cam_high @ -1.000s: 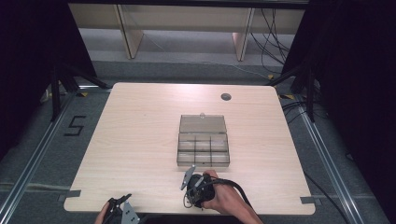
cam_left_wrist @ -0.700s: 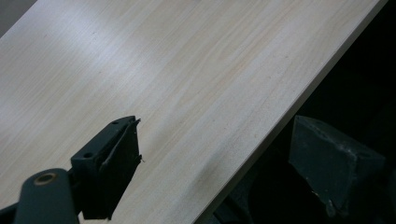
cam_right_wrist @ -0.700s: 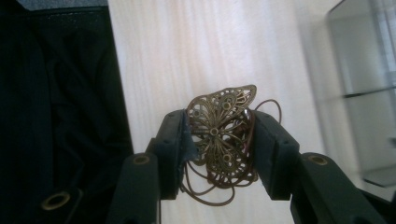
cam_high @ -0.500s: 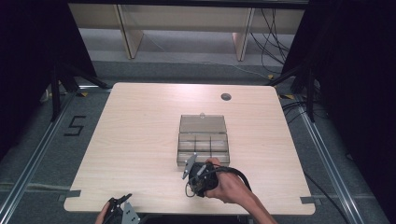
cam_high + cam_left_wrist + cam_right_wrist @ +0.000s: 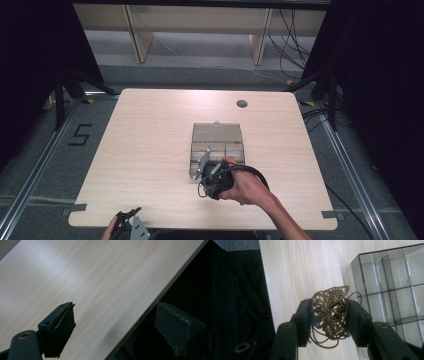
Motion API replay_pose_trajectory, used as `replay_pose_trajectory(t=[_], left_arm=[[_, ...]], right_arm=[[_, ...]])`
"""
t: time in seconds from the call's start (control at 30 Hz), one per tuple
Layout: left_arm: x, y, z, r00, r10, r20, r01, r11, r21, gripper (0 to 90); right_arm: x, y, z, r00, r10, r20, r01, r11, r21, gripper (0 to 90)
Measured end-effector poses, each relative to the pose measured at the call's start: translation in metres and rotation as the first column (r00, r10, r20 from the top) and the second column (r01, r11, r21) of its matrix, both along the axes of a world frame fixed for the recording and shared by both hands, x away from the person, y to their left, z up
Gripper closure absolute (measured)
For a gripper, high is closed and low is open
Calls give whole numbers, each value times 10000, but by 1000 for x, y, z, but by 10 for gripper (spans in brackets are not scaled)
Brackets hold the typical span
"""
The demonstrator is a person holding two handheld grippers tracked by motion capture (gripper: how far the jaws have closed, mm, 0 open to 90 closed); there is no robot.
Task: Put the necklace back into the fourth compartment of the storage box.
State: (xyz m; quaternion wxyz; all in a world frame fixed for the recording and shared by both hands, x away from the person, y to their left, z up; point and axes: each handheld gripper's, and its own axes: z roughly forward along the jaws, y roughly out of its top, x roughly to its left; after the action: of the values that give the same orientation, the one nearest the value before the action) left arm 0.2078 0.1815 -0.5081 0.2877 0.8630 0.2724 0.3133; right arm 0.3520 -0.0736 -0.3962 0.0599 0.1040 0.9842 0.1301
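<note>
Right gripper view: brass filigree pendant (image 5: 332,312) clamped between right gripper (image 5: 329,315) jaws

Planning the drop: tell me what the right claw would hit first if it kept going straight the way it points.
Probably the clear divided box. The right claw, shut on the brass filigree butterfly pendant, points at the table by the box's near corner. Depth is unclear, so bare wood could come first.
</note>
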Motion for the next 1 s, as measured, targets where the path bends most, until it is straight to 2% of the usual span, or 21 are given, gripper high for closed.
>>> replay_pose_trajectory(t=[0.03, 0.17, 0.23, 0.3, 0.33, 0.37, 0.4, 0.43, 0.47, 0.5, 0.57, 0.6, 0.63, 0.67, 0.7, 0.73, 0.77, 0.8, 0.87, 0.9, 1.0], left_arm=[[-1, -1, -1, 10000, 34, -22, -34, 9996, -262, 157], [-1, -1, -1, 10000, 22, -21, -23, 9996, -265, 157], [-1, -1, -1, 10000, 8, 18, -8, 9996, -283, 157], [0, -1, -1, 10000, -18, 17, 18, 9998, -209, 157], [-1, -1, -1, 10000, 14, -6, -15, 9996, -295, 157], [-1, -1, -1, 10000, -1, 2, 1, 9997, -250, 157], [-1, -1, -1, 10000, 8, 5, -7, 9996, -275, 157], [0, -1, -1, 10000, -8, 37, 8, 10000, -77, 157], [0, -1, -1, 10000, -1, 6, 1, 9999, -122, 157], [-1, -1, -1, 10000, -8, -13, 8, 9997, -257, 157], [-1, -1, -1, 10000, 11, 7, -11, 9996, -276, 157], [-1, -1, -1, 10000, 17, 7, -17, 9996, -276, 157], [0, 0, 0, 10000, -74, 3, 74, 10000, 11, 157], [0, 0, 0, 10000, -36, -10, 36, 10000, -37, 157], [-1, -1, -1, 10000, -5, -12, 5, 9995, -319, 157], [-1, -1, -1, 10000, -26, -18, 25, 9998, -218, 157], [0, 0, 0, 10000, -80, 6, 80, 10000, 2, 157], [0, 1, 0, 9999, -128, 10, 127, 9998, 141, 157], [-1, 0, -1, 10000, -60, 0, 60, 9998, -202, 157], [-1, -1, -1, 10000, -89, 14, 90, 9998, -202, 157], [-1, 0, -1, 10000, -87, 10, 87, 9998, -203, 157]], right_arm=[[0, 0, 2, 9996, -276, -48, 276, 9996, -4, 587], [5, 3, 8, 9999, -144, -78, 145, 9999, 81, 587], [8, 5, 12, 9996, -290, -37, 289, 9996, -12, 587], [13, 5, 12, 9999, 96, 55, -96, 10000, -15, 587], [13, 6, 13, 9997, -211, -120, 211, 9998, -12, 587], [14, 7, 15, 9995, -310, -109, 309, 9994, -136, 587], [18, 7, 14, 10000, 44, -48, -44, 10000, -85, 587], [19, 7, 16, 9998, -155, -79, 154, 9998, -109, 586], [22, 8, 17, 10000, 41, 17, -41, 9999, -116, 587], [22, 9, 18, 9995, -269, -170, 267, 9996, -100, 586], [25, 11, 23, 9990, -426, -133, 424, 9989, -175, 587], [28, 12, 23, 9996, -268, -66, 268, 9996, -107, 587], [31, 13, 25, 9998, -213, -26, 213, 9997, -129, 586], [33, 15, 26, 9997, -226, -9, 226, 9996, -170, 587], [36, 17, 27, 9999, -115, 16, 115, 9997, -209, 587], [37, 19, 29, 9993, -366, 3, 366, 9990, -266, 586], [40, 20, 30, 9997, -258, 49, 259, 9994, -213, 586], [42, 22, 31, 9993, -380, 19, 380, 9990, -215, 586], [48, 25, 31, 9998, -209, 29, 209, 9994, -265, 587], [50, 26, 30, 9991, -405, -121, 402, 9990, -202, 587], [58, 28, 29, 9983, -541, -193, 538, 9984, -173, 586]])
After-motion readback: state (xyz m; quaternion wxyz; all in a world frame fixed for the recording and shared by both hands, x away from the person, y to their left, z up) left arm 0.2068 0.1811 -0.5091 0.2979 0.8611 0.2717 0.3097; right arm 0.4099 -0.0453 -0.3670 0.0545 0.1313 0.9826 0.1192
